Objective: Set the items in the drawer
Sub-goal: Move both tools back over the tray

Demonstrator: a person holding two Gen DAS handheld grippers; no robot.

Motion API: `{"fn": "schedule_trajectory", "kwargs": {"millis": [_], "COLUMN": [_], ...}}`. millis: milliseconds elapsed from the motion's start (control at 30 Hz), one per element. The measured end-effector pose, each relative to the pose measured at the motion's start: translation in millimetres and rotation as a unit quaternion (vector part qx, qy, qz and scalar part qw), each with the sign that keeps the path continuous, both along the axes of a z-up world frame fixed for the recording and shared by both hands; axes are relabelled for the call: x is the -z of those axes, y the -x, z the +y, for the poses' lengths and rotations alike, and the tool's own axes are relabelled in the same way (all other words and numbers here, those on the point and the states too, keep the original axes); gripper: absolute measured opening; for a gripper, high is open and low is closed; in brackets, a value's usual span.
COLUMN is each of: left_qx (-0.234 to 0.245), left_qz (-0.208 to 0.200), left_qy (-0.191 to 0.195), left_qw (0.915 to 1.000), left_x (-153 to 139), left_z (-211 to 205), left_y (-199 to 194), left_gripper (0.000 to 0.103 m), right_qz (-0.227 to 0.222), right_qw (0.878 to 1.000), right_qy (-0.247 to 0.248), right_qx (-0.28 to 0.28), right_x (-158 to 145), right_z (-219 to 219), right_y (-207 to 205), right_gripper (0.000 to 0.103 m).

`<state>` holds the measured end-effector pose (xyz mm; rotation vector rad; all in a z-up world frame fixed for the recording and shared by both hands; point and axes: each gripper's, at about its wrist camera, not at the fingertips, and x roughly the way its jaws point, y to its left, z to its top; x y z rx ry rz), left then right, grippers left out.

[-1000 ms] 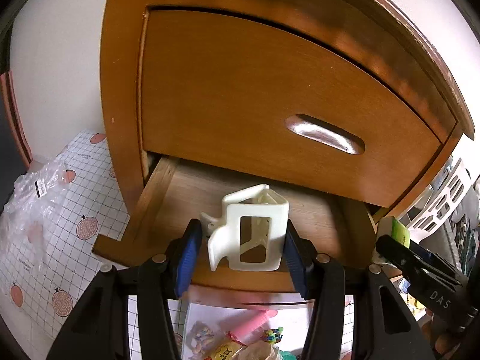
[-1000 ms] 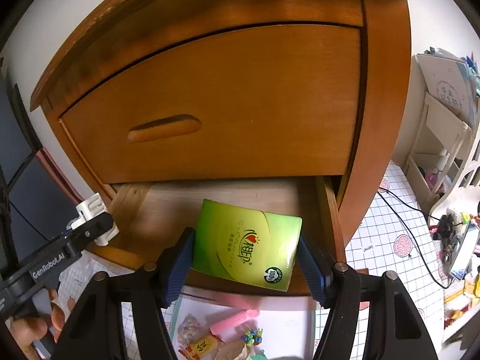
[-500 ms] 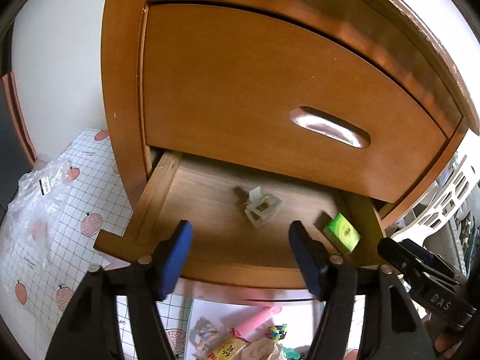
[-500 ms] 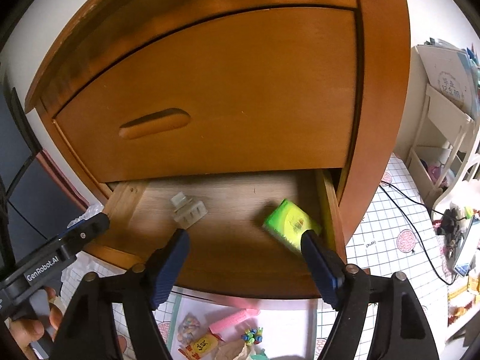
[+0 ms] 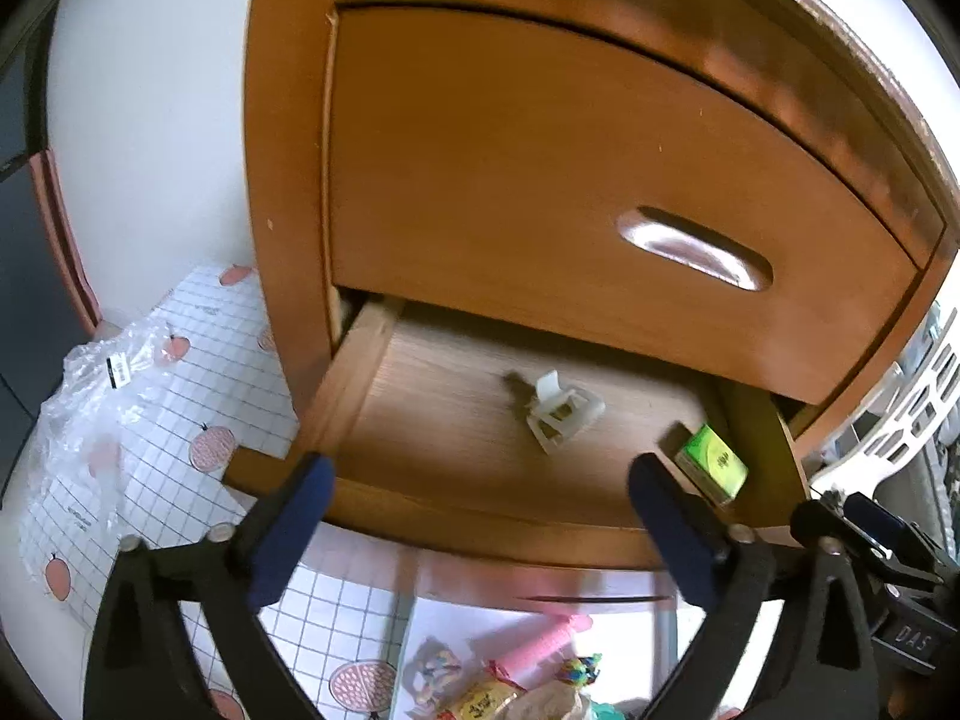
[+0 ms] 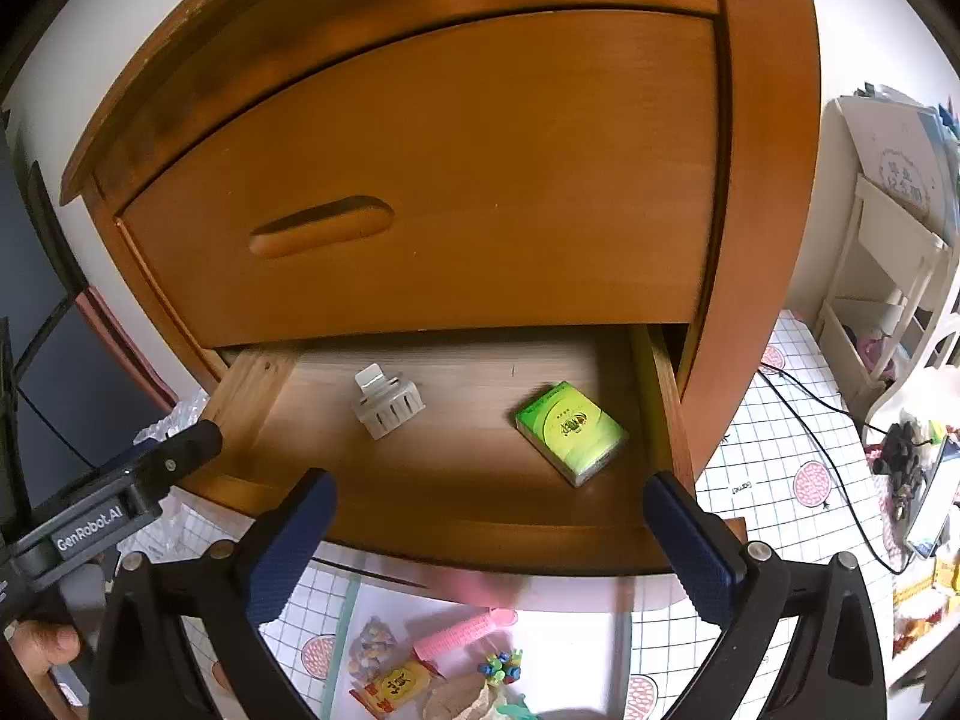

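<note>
The white clip (image 6: 389, 401) and the green box (image 6: 570, 432) are lying on the floor of the open drawer (image 6: 456, 480), the clip toward its left, the box near its right wall, well apart from each other. The drop-off step is judged to be just finishing. Above the drawer front, the left gripper (image 5: 480, 525) and the right gripper (image 6: 489, 540) are seen with jaws opening wide; nothing is held between either pair of blue pads.

More items are seen on the gridded mat (image 6: 780, 480) below: a pink roller (image 6: 465, 630), a yellow packet (image 6: 393, 684) and small sweets (image 6: 372, 642). The next move is judged to call for both grippers being drawn back clear of the drawer edge and lowered toward those items, with one chosen for each.

A second ago the clip was gripped upright in the left gripper and the box in the right, both over the drawer; both have since been released and have come to rest inside.
</note>
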<state>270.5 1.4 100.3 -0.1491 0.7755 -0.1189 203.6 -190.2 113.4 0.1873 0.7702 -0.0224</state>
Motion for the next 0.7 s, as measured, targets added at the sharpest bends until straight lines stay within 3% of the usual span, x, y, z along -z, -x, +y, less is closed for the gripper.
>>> {"fn": "schedule_trajectory", "kwargs": {"millis": [333,567,700], "left_qx": [0.005,0.008,0.017], "left_qz": [-0.042,-0.084,-0.071], "left_qy": [0.023,0.040,0.045], "left_qw": [0.9988,0.9956,0.9963], "left_x": [4,26,54], "left_z": [5,7,4], "left_y": [33,87,111], "left_gripper": [0.103,0.103,0.103], "right_qz": [-0.032,-0.065,-0.049], "right_qw": [0.999,0.998,0.999], "right_qy": [-0.005,-0.010,-0.019], "right_qx": [-0.010,-0.008,-0.014], "right_x": [6,32,61], "right_z": [1,2,3], "right_y": [30,79,99], "right_gripper": [0.103,0.103,0.103]}}
